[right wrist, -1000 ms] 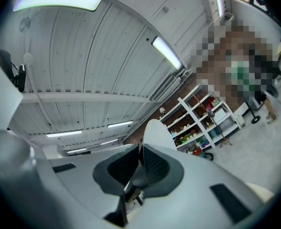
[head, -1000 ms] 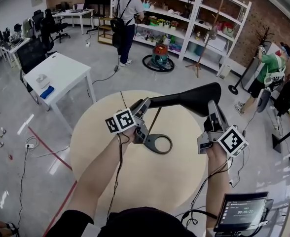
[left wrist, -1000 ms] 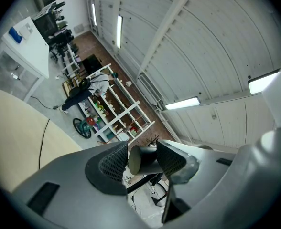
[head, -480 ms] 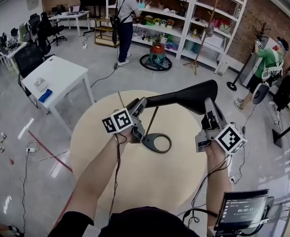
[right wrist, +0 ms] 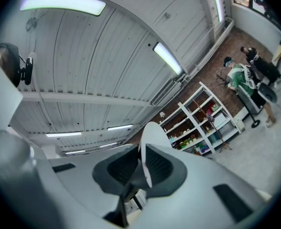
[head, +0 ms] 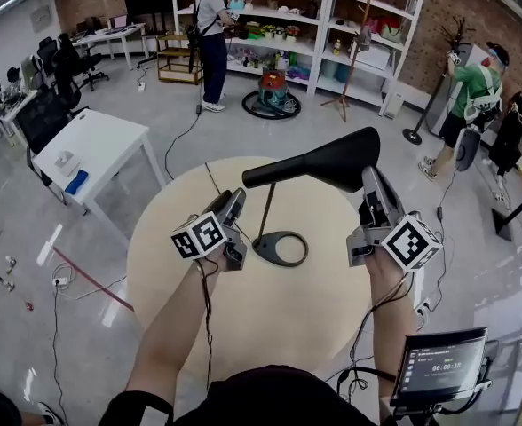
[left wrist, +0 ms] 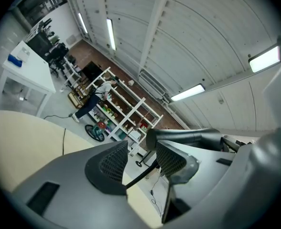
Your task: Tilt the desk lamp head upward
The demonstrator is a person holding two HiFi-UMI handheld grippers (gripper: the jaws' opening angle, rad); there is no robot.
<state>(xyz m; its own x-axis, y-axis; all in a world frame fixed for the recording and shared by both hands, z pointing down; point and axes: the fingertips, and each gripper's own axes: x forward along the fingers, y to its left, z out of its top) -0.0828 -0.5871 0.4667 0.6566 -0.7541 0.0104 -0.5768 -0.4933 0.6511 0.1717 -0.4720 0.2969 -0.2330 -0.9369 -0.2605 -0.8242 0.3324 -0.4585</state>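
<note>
- Desk lamp head: over the round counter, on a thin stem above the ring base.
- Right gripper: jaws closed on the head's thin edge.
- Left gripper: jaws apart, empty, just beside the stem.

Dark short sleeve on the left arm, black top below it. Left gripper and right gripper look the same: grey moulded housings with smooth rounded shoulders and shallow rectangular recesses. Each has a white marker cube printed with black square patterns. Fingers have dark pads with a fine mesh texture. A thin black cable trails from each gripper along the forearm.
</note>
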